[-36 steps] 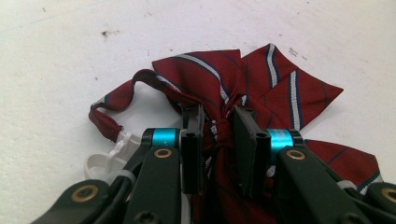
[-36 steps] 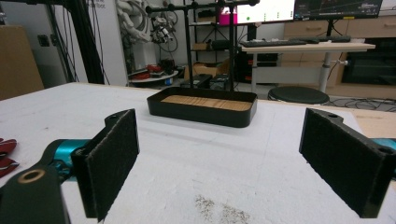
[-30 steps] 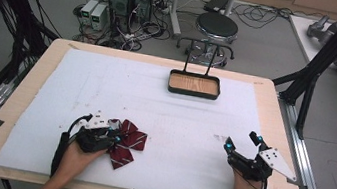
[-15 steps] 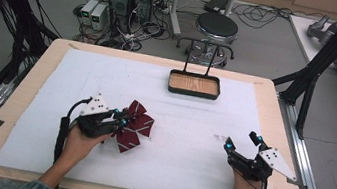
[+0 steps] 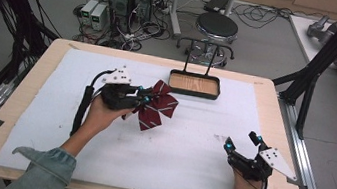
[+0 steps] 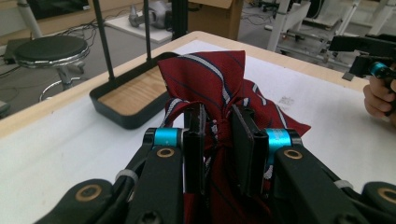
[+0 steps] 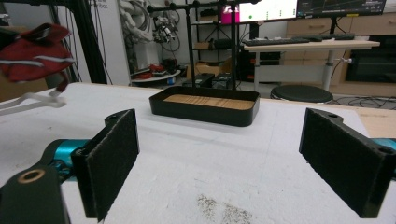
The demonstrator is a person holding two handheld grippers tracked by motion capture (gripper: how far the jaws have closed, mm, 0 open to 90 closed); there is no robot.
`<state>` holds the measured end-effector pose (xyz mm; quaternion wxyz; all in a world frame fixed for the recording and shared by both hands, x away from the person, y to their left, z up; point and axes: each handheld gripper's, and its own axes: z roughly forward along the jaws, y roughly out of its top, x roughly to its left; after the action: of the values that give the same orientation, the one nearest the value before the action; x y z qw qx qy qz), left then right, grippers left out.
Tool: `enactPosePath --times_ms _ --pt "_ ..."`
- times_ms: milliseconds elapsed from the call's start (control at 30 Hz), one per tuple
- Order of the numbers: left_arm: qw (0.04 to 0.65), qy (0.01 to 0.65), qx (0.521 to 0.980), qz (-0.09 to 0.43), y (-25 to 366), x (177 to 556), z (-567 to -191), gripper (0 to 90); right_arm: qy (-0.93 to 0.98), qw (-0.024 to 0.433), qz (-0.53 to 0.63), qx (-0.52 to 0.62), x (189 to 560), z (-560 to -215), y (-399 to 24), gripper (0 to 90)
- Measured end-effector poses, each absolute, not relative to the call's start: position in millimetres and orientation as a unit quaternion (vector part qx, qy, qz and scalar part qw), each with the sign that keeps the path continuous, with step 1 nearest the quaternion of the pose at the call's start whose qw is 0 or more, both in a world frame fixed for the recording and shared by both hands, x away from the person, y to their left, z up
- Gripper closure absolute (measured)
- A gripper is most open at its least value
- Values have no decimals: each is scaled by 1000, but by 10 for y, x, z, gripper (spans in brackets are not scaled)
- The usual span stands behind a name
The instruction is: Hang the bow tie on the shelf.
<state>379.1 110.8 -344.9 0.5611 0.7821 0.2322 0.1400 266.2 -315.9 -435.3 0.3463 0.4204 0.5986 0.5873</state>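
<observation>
Presently the left gripper (image 5: 141,98) is clamping its fingers (image 6: 195,140) on the knot of a red striped bow tie (image 5: 157,105), holding it clear above the white mat (image 5: 189,143) on the bench (image 5: 32,79), near the black tray (image 5: 194,84) with the tall wire handle. Meanwhile the right gripper (image 5: 242,143) is resting at the near right of the mat, its fingers (image 7: 112,161) standing wide apart with nothing between them.
</observation>
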Motion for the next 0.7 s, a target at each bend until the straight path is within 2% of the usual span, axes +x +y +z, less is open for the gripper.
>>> enactPosePath --times_ms 367,700 --pt "569 190 791 124 833 4169 -3182 749 598 344 589 422 2664 -4354 -3161 111" --pt "559 181 802 111 707 4409 -3120 750 597 343 590 421 2667 -4355 -3163 111"
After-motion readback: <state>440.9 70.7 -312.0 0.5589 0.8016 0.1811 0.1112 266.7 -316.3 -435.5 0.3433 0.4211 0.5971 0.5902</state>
